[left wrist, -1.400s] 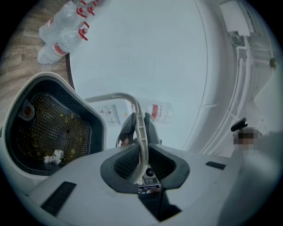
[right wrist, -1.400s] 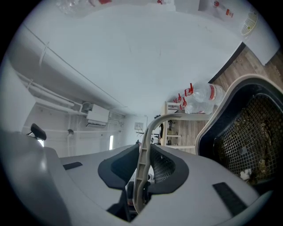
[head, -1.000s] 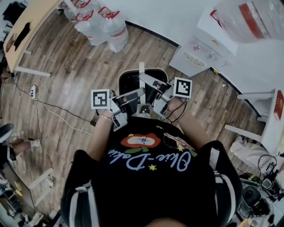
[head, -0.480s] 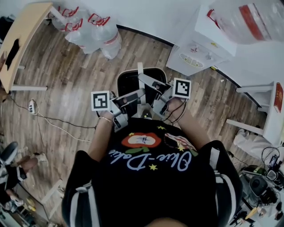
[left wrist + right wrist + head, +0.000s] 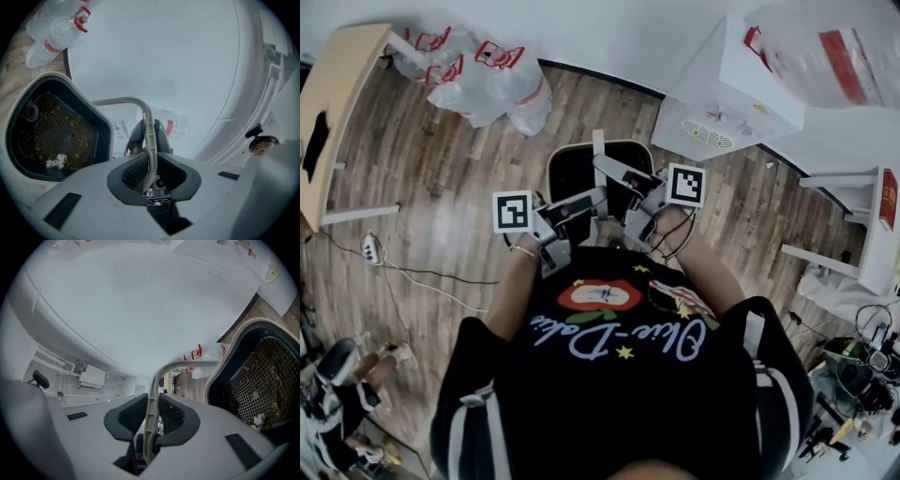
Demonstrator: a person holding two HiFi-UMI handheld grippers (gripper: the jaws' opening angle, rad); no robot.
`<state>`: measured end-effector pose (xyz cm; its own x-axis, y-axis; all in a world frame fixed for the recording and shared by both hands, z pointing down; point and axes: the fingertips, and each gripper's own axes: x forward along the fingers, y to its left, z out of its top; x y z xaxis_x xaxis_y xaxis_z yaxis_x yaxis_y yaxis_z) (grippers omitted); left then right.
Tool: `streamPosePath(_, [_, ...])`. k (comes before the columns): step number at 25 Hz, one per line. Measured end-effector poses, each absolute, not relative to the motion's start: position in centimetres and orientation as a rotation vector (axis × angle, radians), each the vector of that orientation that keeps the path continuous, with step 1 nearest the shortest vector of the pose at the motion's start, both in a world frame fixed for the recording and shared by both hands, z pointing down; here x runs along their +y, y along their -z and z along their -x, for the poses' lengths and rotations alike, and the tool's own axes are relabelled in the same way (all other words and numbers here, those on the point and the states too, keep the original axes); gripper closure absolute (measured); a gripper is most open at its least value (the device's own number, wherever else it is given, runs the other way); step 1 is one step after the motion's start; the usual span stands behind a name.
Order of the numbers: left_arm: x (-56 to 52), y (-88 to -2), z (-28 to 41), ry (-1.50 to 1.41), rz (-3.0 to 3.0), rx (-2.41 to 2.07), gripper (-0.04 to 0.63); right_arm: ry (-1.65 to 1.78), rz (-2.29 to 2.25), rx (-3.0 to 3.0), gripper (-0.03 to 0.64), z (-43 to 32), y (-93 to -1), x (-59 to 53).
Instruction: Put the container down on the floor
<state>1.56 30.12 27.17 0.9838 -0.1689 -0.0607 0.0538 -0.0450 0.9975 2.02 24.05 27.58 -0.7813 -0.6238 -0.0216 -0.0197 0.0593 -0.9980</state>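
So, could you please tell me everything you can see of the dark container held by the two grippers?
The container is a dark, plastic-looking bin with a pale rim and rounded corners. Inside sits a mesh basket flecked with yellowish-green residue and a white scrap. A thin, pale handle arches over it. The left gripper and the right gripper are both shut on that handle, holding the container above the wooden floor, just ahead of the person.

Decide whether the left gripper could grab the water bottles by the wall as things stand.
Probably not. The left gripper has its jaws clamped on the handle of the container, and the bottles lie well beyond it.
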Motion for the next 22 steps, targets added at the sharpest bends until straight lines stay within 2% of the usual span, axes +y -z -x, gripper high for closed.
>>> streamPosePath(22, [18.6, -27.1, 3.3, 0.112, -1.582, 0.041, 0.549, 1.739, 0.802, 1.778, 0.551, 1.9, -27.9, 12.7])
